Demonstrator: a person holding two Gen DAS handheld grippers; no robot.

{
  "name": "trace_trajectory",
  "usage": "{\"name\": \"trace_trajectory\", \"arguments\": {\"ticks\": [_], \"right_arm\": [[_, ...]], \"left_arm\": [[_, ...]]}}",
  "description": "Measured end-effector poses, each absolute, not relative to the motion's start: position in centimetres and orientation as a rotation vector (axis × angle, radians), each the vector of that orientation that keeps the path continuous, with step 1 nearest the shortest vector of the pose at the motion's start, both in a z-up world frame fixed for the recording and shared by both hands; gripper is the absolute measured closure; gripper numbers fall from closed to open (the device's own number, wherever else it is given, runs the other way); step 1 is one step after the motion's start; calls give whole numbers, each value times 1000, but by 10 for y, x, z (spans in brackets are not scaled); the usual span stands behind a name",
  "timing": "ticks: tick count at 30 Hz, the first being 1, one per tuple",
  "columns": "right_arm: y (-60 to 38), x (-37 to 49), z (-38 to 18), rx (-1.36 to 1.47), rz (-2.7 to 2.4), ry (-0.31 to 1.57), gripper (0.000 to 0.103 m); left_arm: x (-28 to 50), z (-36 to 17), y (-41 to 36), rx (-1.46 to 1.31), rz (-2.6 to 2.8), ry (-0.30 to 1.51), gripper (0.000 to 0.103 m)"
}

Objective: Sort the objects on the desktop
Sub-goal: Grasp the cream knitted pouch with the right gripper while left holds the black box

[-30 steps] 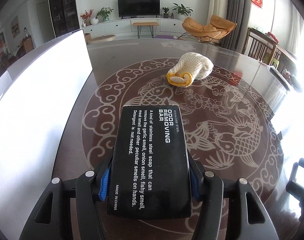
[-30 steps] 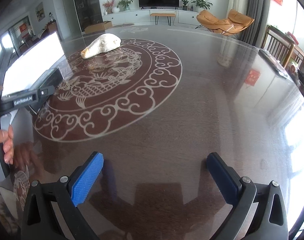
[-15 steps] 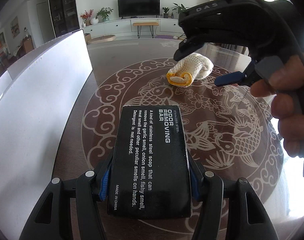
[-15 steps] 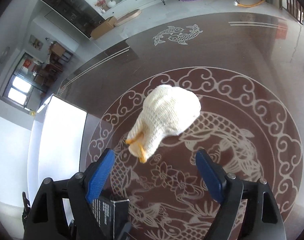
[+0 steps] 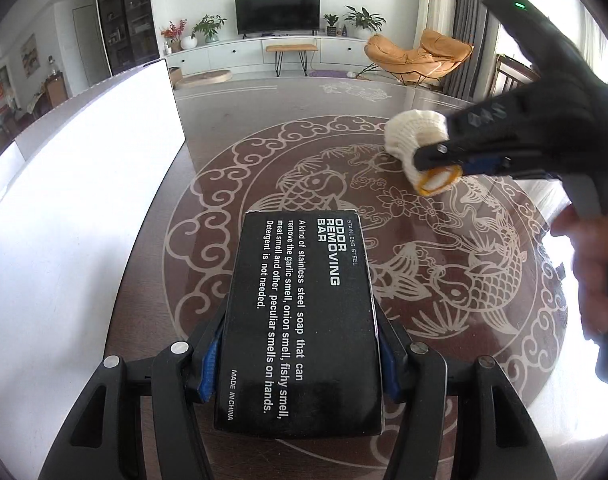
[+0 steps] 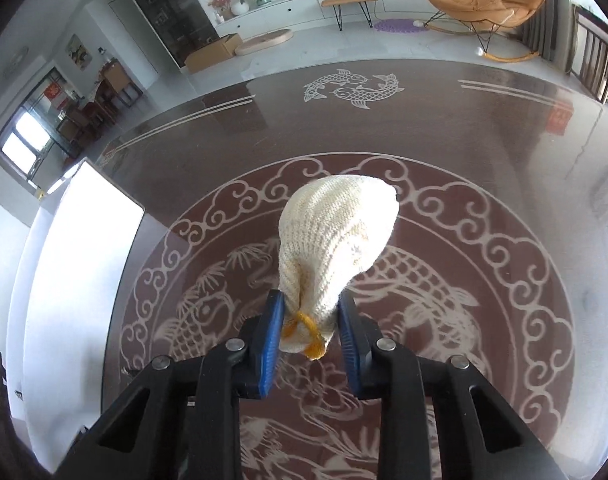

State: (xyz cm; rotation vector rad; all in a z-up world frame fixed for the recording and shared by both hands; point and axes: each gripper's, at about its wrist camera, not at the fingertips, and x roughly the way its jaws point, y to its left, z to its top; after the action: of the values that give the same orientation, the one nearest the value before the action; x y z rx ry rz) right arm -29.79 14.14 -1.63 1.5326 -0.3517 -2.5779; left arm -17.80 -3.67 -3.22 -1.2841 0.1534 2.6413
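— What is the left gripper (image 5: 299, 354) doing?

— It is clamping a black box (image 5: 301, 320) by its two long sides, blue pads pressing on both. The box is lying flat between the fingers, its long axis running straight away from the camera toward the middle of the table (image 5: 231, 120); the white print is running along that axis, the "MADE IN CHINA" end nearest the gripper.

— And the right gripper (image 6: 310, 320)?

— Its jaws are closing on the cuff end of a rolled cream knit glove (image 6: 336, 236), and the pads are already pinching the fabric just above the yellow hem. The glove is resting on the koi medallion (image 6: 444, 304), its long axis pointing away from the fingers and leaning a little right, the rounded bulk at the far end.

— Are the two things apart?

— Well apart; in the left wrist view the glove (image 5: 418, 142) is sitting beyond the box, to the right, with a hand (image 5: 584, 264) gripping the handle there.
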Motion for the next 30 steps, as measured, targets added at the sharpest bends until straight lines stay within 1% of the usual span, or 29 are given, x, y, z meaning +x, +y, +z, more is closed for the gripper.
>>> {"name": "trace_trajectory", "arguments": {"ticks": [3, 8, 12, 14, 16, 17, 18, 19, 20, 21, 23, 26, 27, 30], "right_arm": [[161, -255, -13, 1486, -2576, -220, 75], [191, -145, -14, 1414, -2585, -12, 75], [215, -59, -14, 1333, -2646, 7, 75], [228, -38, -20, 1330, -2685, 0, 73], [233, -25, -26, 1323, -2725, -32, 57], [234, -21, -29, 1325, -2744, -45, 42], [235, -20, -32, 1336, -2755, -57, 32], [235, -20, -36, 1344, -2763, -77, 30], [239, -16, -36, 1317, -2782, -85, 28], [236, -17, -36, 1326, -2786, -70, 26], [234, -20, -36, 1350, -2795, -14, 24], [226, -28, -39, 1373, -2784, 45, 18], [227, -28, -40, 1379, -2783, 41, 15], [234, -28, -39, 1384, -2790, 12, 13]], "left_arm": [[-178, -32, -36, -1280, 2630, 149, 44], [-148, -32, -20, -1262, 2595, 172, 44], [-108, -32, 10, -1230, 2533, 218, 44], [-99, -34, 21, -1226, 2526, 233, 44], [-98, -34, 25, -1227, 2529, 247, 41], [-99, -34, 26, -1229, 2526, 236, 41], [-99, -34, 26, -1228, 2514, 222, 39], [-98, -34, 27, -1226, 2509, 237, 37], [-97, -34, 28, -1228, 2514, 254, 33], [-95, -34, 29, -1228, 2518, 257, 33], [-98, -35, 25, -1232, 2516, 242, 32], [-97, -35, 26, -1237, 2522, 244, 30], [-96, -35, 24, -1237, 2522, 242, 30], [-95, -34, 25, -1239, 2524, 243, 29]]}}
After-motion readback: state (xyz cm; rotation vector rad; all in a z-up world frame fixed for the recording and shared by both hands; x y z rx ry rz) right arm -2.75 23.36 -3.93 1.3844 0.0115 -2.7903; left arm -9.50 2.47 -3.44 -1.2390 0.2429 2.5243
